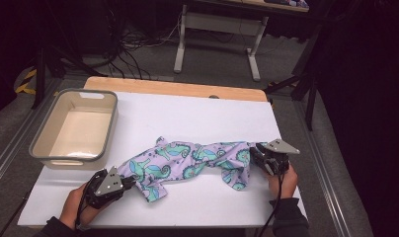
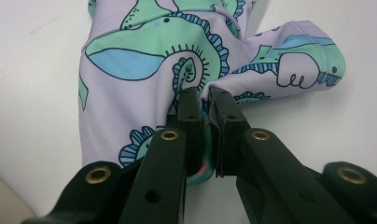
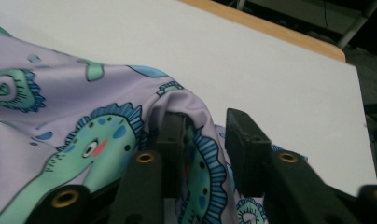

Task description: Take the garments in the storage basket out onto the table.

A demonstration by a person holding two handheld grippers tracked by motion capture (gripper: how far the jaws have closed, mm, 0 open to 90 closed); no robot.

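Observation:
A lilac garment with green and blue seahorse prints (image 1: 187,160) lies crumpled and stretched sideways across the white table top (image 1: 202,111). My left gripper (image 1: 133,181) is at its left end, jaws shut on a pinched fold of the cloth (image 2: 140,60), as the left gripper view (image 2: 204,95) shows from close up. My right gripper (image 1: 254,153) is at the garment's right end. In the right gripper view (image 3: 207,121) its jaws stand apart, and the cloth (image 3: 60,102) drapes over the left jaw without being pinched.
An empty beige bin with a grey rim (image 1: 107,133) stands at the table's left rear. The wooden table edge (image 1: 178,88) runs along the back. Beyond it are the white legs of a desk (image 1: 180,47) and cables on the floor.

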